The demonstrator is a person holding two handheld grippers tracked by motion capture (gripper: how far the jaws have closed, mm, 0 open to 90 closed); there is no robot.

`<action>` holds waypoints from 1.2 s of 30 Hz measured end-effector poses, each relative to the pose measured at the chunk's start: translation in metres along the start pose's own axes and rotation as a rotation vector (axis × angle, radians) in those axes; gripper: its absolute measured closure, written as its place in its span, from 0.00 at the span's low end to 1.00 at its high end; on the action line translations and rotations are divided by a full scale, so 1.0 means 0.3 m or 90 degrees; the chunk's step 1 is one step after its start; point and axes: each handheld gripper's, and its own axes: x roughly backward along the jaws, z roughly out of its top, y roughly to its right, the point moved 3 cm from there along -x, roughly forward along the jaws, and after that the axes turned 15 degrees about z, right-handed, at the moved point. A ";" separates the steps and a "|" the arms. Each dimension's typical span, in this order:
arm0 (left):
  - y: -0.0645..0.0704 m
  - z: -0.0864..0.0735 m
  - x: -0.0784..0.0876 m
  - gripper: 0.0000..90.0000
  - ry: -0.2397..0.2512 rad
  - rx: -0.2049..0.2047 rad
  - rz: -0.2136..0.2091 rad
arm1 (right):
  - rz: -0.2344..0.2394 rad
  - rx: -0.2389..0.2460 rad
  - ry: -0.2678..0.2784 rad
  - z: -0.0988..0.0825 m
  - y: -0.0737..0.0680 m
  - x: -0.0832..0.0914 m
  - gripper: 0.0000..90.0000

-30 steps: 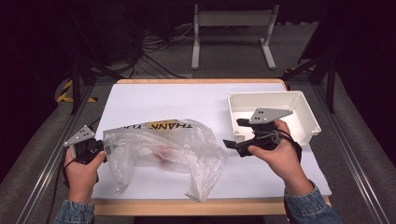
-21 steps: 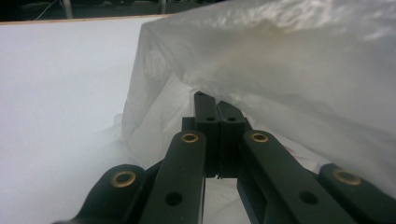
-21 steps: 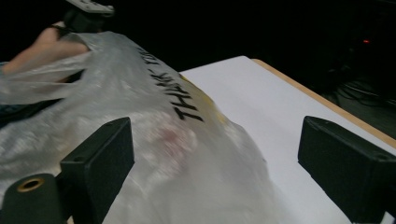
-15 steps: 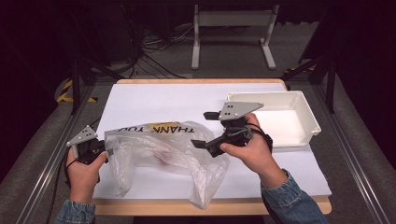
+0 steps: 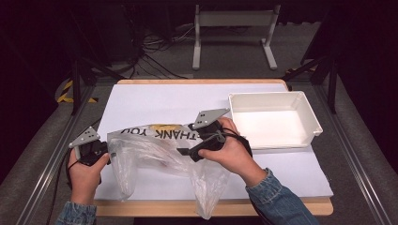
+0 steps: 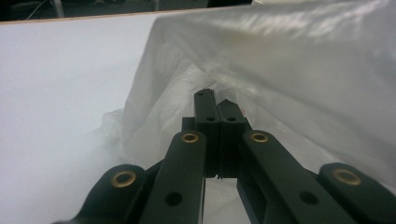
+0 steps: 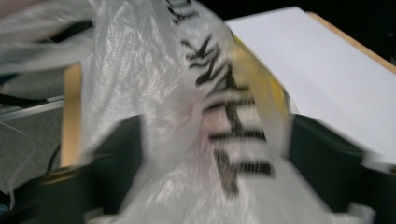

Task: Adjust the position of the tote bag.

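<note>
A clear plastic bag (image 5: pixel 155 150) printed "THANK YOU" lies crumpled on the white-covered table (image 5: pixel 155 101). My left gripper (image 5: pixel 109 157) is shut on the bag's left edge and holds it raised. In the left gripper view the shut jaws (image 6: pixel 217 100) point into the film (image 6: pixel 303 56). My right gripper (image 5: pixel 187 139) is at the bag's right side near the lettering. Its jaws have just been closing and still stand apart. In the blurred right gripper view the printed film (image 7: pixel 196 93) hangs between them (image 7: pixel 215 154). Something pinkish shows faintly inside.
An empty white tray (image 5: pixel 309 110) stands at the right of the table, just beyond my right hand. The bag's lower end droops over the table's near edge (image 5: pixel 206 208). A white stand (image 5: pixel 234 18) and cables lie on the floor behind.
My right gripper has moved left from in front of the tray to the bag, which is now between its jaws. The left gripper has kept still, holding the bag's edge.
</note>
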 end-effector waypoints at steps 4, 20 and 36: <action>0.002 -0.001 0.000 1.00 -0.001 -0.007 -0.004 | 0.012 -0.018 -0.004 -0.008 0.026 0.004 0.86; -0.026 -0.065 -0.009 1.00 -0.117 -0.023 -0.004 | -0.082 -0.125 0.108 -0.015 0.228 -0.015 0.98; -0.067 -0.119 0.033 0.59 -0.188 -0.018 -0.056 | -0.122 -0.180 0.059 -0.125 0.328 -0.133 0.91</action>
